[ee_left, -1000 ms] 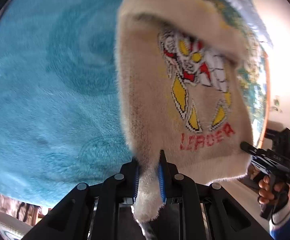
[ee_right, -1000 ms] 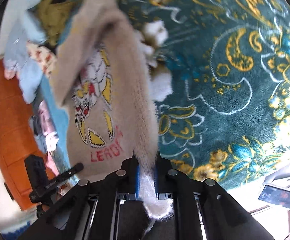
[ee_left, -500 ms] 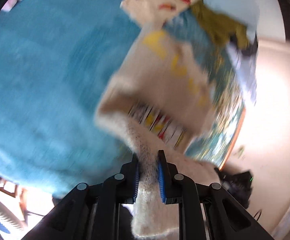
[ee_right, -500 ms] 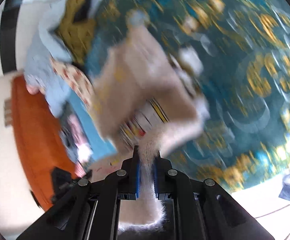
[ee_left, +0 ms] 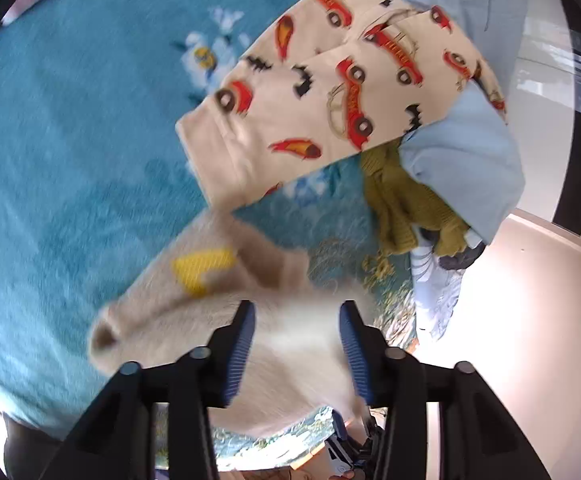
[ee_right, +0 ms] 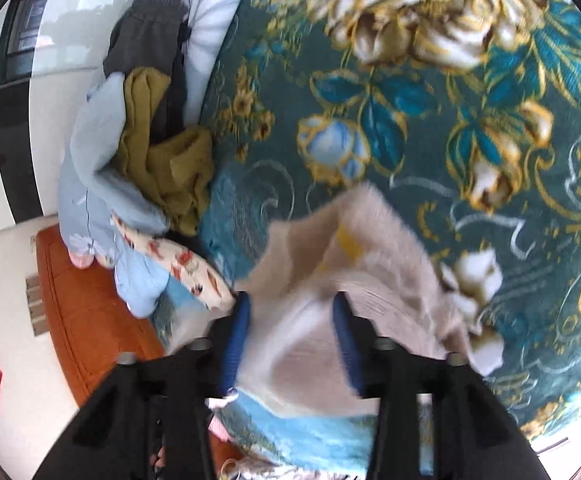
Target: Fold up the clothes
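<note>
Left wrist view: my left gripper (ee_left: 296, 344) and right gripper (ee_right: 290, 334) both spread wide over the beige sweater (ee_left: 194, 292) on the blanket (ee_left: 58, 160).

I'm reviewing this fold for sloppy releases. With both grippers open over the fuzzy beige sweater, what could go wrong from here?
The fuzzy beige sweater lies bunched between the open left gripper and right gripper, so the fold may set uneven. Its nap could snag a blue ribbed pad on withdrawal. It lies close to the car-print cream garment, so they may tangle.
</note>
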Demonstrator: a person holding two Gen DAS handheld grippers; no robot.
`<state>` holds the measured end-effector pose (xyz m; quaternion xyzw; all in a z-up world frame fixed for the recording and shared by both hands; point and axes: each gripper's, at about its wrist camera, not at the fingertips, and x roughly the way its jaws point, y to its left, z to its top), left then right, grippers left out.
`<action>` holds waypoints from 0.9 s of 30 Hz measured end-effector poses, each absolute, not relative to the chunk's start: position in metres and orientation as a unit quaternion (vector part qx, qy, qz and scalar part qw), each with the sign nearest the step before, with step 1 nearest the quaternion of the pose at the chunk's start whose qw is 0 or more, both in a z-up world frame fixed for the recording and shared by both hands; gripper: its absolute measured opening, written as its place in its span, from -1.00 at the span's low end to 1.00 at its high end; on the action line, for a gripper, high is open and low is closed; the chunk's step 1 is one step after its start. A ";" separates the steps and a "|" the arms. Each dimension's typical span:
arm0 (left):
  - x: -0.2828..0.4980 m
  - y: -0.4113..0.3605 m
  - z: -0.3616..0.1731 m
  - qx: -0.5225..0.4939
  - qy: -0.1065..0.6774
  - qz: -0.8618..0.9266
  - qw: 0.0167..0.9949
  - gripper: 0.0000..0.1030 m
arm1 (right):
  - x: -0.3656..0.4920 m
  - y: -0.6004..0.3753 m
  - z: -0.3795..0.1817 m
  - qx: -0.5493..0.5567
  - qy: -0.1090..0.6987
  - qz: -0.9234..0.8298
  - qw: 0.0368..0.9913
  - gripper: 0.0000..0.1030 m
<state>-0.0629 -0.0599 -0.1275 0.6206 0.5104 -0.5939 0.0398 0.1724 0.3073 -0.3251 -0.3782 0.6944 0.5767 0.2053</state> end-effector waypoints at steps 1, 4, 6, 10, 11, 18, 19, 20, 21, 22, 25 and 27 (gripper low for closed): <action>-0.065 -0.062 -0.128 0.627 0.495 -0.600 0.045 0.05 | 0.176 0.311 -0.327 -0.377 0.693 0.577 0.213 -0.06; -0.072 -0.054 -0.141 0.675 0.396 -0.620 0.058 0.08 | 0.182 0.316 -0.336 -0.390 0.683 0.575 0.228 -0.03; -0.073 -0.043 -0.149 0.710 0.319 -0.626 0.049 0.16 | 0.183 0.314 -0.347 -0.410 0.671 0.572 0.233 0.08; -0.076 -0.014 -0.167 0.748 0.198 -0.633 -0.003 0.29 | 0.175 0.301 -0.367 -0.458 0.641 0.578 0.215 0.45; -0.077 -0.010 -0.172 0.752 0.187 -0.632 -0.014 0.31 | 0.170 0.298 -0.372 -0.468 0.634 0.580 0.205 0.46; -0.091 -0.018 -0.203 0.758 0.184 -0.625 -0.038 0.46 | 0.144 0.298 -0.400 -0.517 0.582 0.602 0.180 0.48; -0.093 -0.019 -0.206 0.758 0.179 -0.625 -0.048 0.50 | 0.142 0.299 -0.403 -0.520 0.580 0.603 0.173 0.48; -0.095 -0.020 -0.208 0.758 0.177 -0.626 -0.057 0.51 | 0.141 0.300 -0.407 -0.521 0.580 0.603 0.166 0.48; -0.096 -0.021 -0.211 0.757 0.178 -0.625 -0.066 0.52 | 0.140 0.301 -0.410 -0.521 0.583 0.602 0.159 0.48; -0.098 -0.022 -0.213 0.756 0.179 -0.625 -0.075 0.52 | 0.140 0.302 -0.413 -0.518 0.590 0.600 0.153 0.49; -0.102 -0.026 -0.222 0.757 0.202 -0.615 -0.095 0.52 | 0.141 0.304 -0.422 -0.508 0.614 0.588 0.141 0.49; -0.105 -0.026 -0.229 0.760 0.211 -0.608 -0.096 0.52 | 0.141 0.304 -0.424 -0.504 0.622 0.584 0.138 0.50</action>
